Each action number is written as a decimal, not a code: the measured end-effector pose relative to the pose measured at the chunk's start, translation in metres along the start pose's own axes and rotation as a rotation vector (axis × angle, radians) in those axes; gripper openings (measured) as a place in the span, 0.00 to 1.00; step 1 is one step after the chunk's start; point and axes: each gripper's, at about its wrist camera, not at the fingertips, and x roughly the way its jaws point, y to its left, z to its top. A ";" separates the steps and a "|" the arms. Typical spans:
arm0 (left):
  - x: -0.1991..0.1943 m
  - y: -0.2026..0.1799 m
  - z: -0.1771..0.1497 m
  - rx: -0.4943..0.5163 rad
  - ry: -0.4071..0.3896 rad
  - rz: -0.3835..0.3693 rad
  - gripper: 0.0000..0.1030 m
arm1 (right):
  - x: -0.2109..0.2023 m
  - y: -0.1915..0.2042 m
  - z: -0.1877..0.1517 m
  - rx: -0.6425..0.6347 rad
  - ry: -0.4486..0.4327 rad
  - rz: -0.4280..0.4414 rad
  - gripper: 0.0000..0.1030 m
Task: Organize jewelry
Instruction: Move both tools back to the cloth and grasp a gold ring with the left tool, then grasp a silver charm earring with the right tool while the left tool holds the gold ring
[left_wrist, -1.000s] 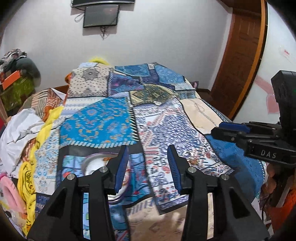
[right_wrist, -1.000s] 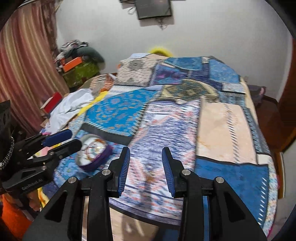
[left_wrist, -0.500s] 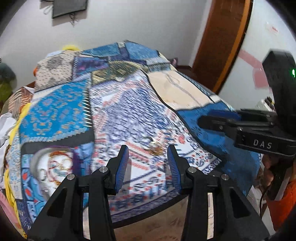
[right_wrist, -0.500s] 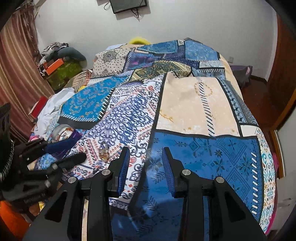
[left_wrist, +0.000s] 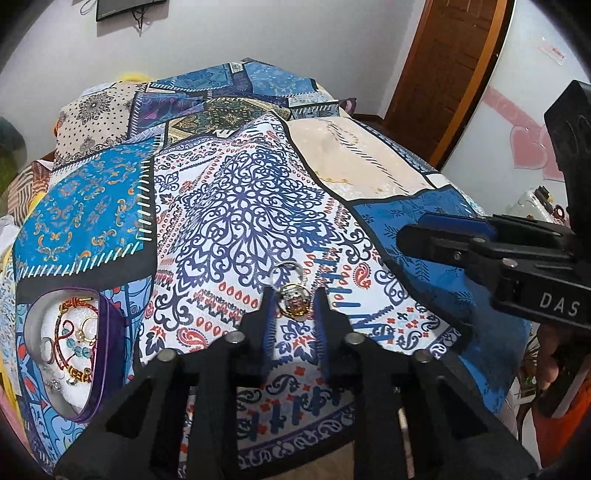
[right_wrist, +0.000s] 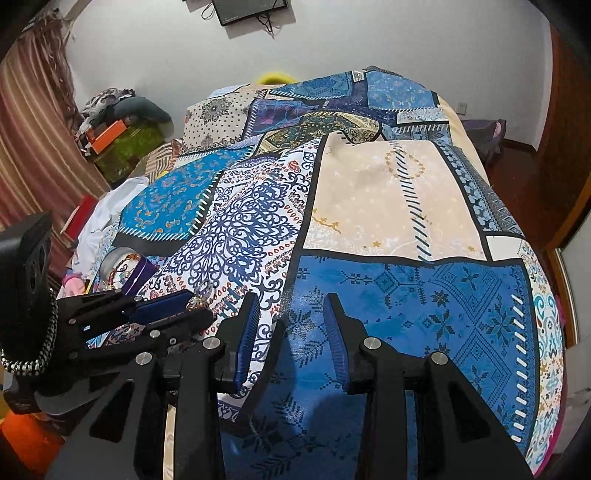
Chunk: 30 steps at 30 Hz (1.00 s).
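A gold jewelled ring (left_wrist: 294, 301) lies on the patterned bedspread, with a plain silver ring (left_wrist: 286, 268) just beyond it. My left gripper (left_wrist: 294, 306) is open, its blue pads on either side of the gold ring, not clamped. A purple-rimmed jewelry box (left_wrist: 66, 350) with bracelets, beads and rings sits to its left; it also shows in the right wrist view (right_wrist: 127, 271). My right gripper (right_wrist: 290, 325) is open and empty above the blue patch of the bedspread, to the right of the left gripper (right_wrist: 192, 308).
The patchwork bedspread (right_wrist: 388, 192) covers the whole bed. Clothes and boxes (right_wrist: 118, 125) pile at the far left by a striped curtain. A wooden door (left_wrist: 447, 74) stands at the right. The bed's front edge is just below both grippers.
My left gripper has moved forward and right so that the gold ring now lies between its pads, and its jaws have narrowed. My right gripper has shifted right over the blue patch.
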 end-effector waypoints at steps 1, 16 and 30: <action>0.000 0.000 0.000 0.000 -0.001 0.000 0.17 | 0.001 0.001 0.000 0.000 0.000 0.002 0.32; -0.036 -0.008 -0.002 0.041 -0.084 0.020 0.17 | 0.001 0.014 0.006 -0.018 -0.016 0.017 0.32; -0.064 0.048 -0.020 -0.059 -0.113 0.087 0.17 | 0.038 0.067 0.004 -0.143 0.059 0.057 0.32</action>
